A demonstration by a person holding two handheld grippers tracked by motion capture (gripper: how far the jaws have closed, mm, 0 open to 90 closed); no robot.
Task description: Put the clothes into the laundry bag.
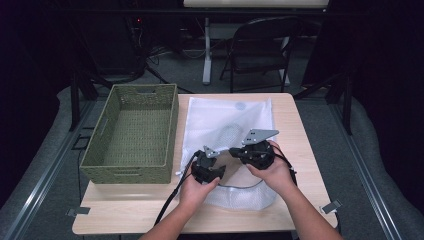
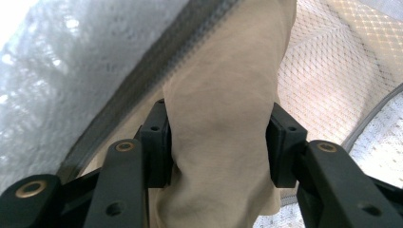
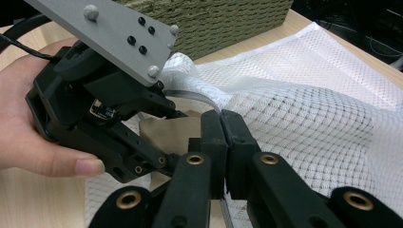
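A white mesh bag (image 1: 225, 120) lies flat on the wooden table (image 1: 135, 205), its near end raised between the two hands. In the left gripper view a beige cloth (image 2: 223, 95) runs up between the jaws of my left gripper (image 2: 218, 137), both pads pressed against its sides, with the bag's grey zipper band (image 2: 157, 61) beside it and mesh (image 2: 323, 71) behind. My right gripper (image 3: 222, 118) is shut on the bag's zipper edge and holds it up. The left gripper (image 3: 142, 156) reaches into that opening, where the beige cloth (image 3: 176, 130) shows. Both grippers (image 1: 220, 167) (image 1: 234, 150) meet over the bag's near end.
A green woven basket (image 1: 125, 174) stands at the table's left side, close to the bag; its wall (image 3: 223, 19) sits just beyond the left gripper. A dark folding chair (image 1: 260, 47) stands on the floor past the far edge. Bare wood shows along the front edge.
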